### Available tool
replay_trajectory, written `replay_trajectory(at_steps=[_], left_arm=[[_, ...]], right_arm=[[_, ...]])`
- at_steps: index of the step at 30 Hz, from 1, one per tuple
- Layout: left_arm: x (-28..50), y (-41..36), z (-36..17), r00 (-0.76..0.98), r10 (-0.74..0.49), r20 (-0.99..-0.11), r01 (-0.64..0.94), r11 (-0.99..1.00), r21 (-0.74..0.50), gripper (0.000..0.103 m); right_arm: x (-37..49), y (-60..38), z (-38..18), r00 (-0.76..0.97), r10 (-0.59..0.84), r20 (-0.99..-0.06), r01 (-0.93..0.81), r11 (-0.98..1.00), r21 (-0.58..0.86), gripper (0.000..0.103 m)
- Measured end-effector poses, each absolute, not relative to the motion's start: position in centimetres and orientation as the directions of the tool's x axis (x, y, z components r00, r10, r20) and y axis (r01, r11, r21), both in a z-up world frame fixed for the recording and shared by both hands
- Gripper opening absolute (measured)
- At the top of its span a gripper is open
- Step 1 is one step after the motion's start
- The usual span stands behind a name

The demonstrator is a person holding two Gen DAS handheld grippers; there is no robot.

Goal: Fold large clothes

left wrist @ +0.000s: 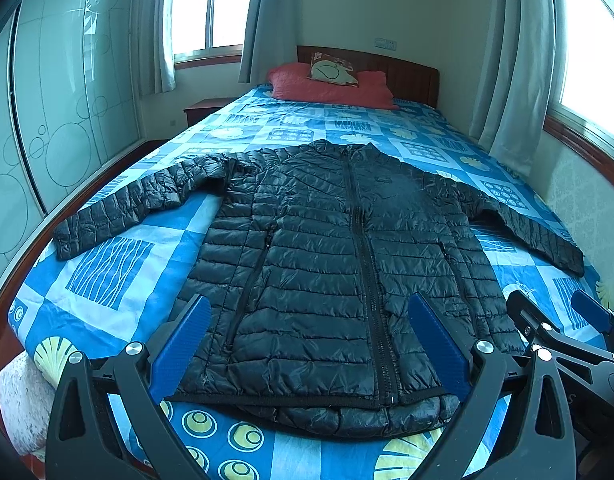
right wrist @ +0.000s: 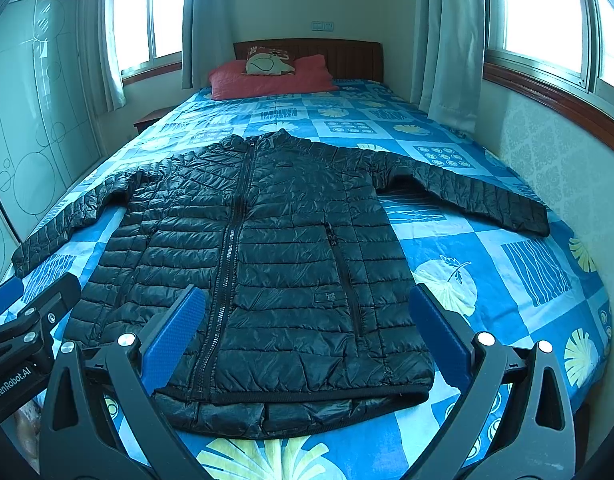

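A black quilted puffer jacket point(left wrist: 327, 264) lies flat and zipped on the bed, collar towards the headboard, both sleeves spread out to the sides. It also shows in the right wrist view point(right wrist: 275, 264). My left gripper point(left wrist: 311, 336) is open and empty, hovering above the jacket's hem. My right gripper point(right wrist: 307, 328) is open and empty, also above the hem, to the right of the left one. The right gripper shows at the right edge of the left wrist view point(left wrist: 563, 320). The left gripper shows at the left edge of the right wrist view point(right wrist: 31, 300).
The bed point(left wrist: 119, 264) has a blue patterned sheet. A red pillow point(left wrist: 331, 88) with a small cushion point(left wrist: 333, 69) lies by the wooden headboard point(left wrist: 411, 72). A wardrobe point(left wrist: 59, 92) stands left, a nightstand point(left wrist: 205, 108) far left, and a wall point(right wrist: 555, 148) with curtained windows right.
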State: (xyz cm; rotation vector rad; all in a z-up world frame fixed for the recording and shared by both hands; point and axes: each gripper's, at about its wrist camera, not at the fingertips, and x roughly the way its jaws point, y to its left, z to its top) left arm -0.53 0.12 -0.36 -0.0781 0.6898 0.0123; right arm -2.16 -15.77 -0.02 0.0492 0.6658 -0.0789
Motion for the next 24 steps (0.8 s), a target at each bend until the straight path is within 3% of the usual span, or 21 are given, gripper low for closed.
replay_trajectory(at_steps=[24], left_arm=[[-0.54, 0.20, -0.47, 0.770, -0.014, -0.638, -0.038, 0.997, -0.069, 0.098]], right_arm=[[-2.29, -15.57, -0.01, 0.782, -0.059, -0.620, 0.089, 0.996, 0.018, 0.101]])
